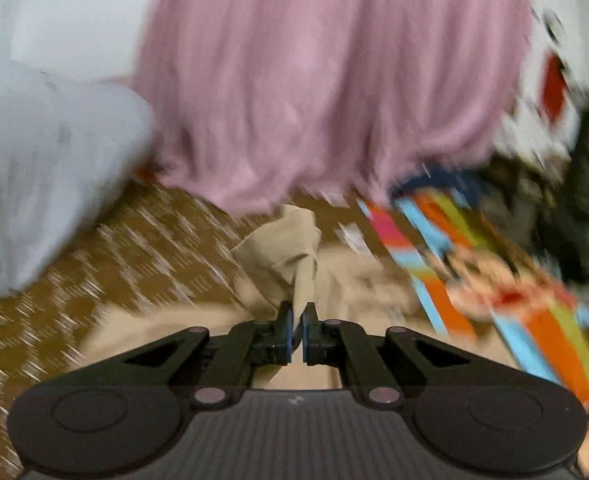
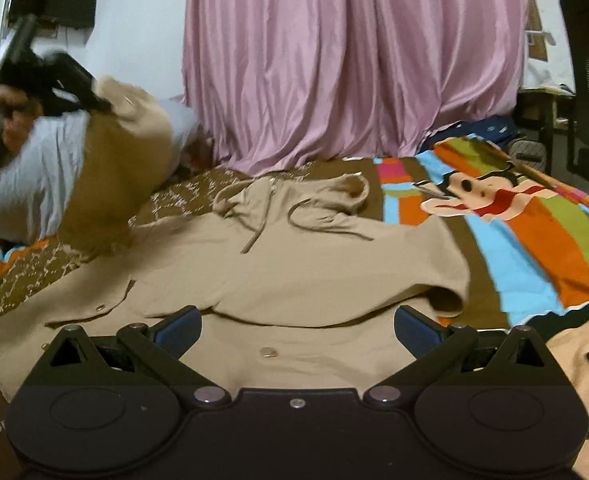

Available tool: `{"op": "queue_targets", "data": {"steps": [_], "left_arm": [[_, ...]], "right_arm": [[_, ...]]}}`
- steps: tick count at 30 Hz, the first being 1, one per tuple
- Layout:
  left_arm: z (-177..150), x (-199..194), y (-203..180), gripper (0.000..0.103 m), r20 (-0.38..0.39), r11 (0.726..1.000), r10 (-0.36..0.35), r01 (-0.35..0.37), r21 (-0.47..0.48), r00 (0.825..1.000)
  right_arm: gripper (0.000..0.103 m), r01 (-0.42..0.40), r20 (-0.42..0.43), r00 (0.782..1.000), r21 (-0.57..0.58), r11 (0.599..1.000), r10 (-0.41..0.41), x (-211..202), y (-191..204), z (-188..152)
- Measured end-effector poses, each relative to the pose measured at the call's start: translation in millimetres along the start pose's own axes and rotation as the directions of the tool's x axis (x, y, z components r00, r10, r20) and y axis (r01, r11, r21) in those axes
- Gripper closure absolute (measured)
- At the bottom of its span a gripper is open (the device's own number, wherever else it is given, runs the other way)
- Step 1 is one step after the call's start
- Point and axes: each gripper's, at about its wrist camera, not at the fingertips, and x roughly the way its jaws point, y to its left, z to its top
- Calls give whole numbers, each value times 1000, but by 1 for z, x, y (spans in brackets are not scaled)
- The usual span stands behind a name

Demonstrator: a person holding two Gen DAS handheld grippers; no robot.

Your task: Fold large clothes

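Pink curtains [image 2: 350,64] hang behind a bed [image 2: 506,256] covered with a striped cartoon sheet and a brown patterned blanket, and my tan hooded jacket [image 2: 294,264] lies spread across it, hood toward the curtains and hem toward me. Its long axis runs from the near edge of the bed to the far one.

My left gripper [image 1: 298,320] has its jaws pressed together on a bunched fold of the tan cloth, which stands up from between the tips. From the right wrist view I see that same gripper [image 2: 94,100] up at the left side of the bed, a hand wrapped round its handle, with the jacket's sleeve [image 2: 126,160] hanging down from it toward the body. The left view is badly smeared, so I can't read much beyond the pinch itself.

My right gripper [image 2: 298,328] hovers over the lower front of the jacket, jaws spread wide, nothing between them; a metal snap [image 2: 269,352] sits just ahead of the gap.

As I judge it, the step in hand is folding the left sleeve in across the body. What matters is that the body lies to the right of the left jaws, so the sleeve should travel crosswise to the jacket's long axis. The right gripper is the nearer one for pinning the body flat.
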Motion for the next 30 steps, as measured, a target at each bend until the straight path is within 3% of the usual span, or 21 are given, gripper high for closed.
{"op": "queue_targets", "data": {"steps": [2,5,7,11,13,17,21,24,26,30], "left_arm": [[-33,21,-25,94,-108,998,-45,48,32,993],[-73,40,-41,62,-229,993,-93,106,43,969],[-90,37,-41,40,-241,990,-125,137,34,962],[-109,5,-16,26,-227,982,-188,185,-33,955],[-114,-12,9,17,-189,984,-174,162,-74,967],[-114,-25,65,17,-133,986,11,-33,-162,991],[-107,-12,130,17,-155,938,191,-227,-262,969],[-107,4,178,19,-168,898,283,-322,-299,944],[-111,15,204,24,-201,872,262,-321,-368,944],[-121,23,245,36,-209,802,124,-222,-555,970]], "right_arm": [[1,19,7,1000,13,1000,-20,-4,-7,-2],[1,57,-2,998,52,997,-57,-8,-22,-7],[1,75,-15,997,81,994,-74,-9,-30,-10],[1,89,-28,996,121,989,-86,-9,-37,-13],[1,83,-38,996,125,989,-79,-5,-35,-12],[1,56,-57,997,121,991,-50,-1,-24,-7],[1,-7,-103,994,149,989,22,15,-11,7],[10,-51,-167,983,163,985,78,41,3,22],[12,-78,-208,972,168,983,113,65,13,37],[17,-80,-286,947,231,970,146,128,22,56]]}}
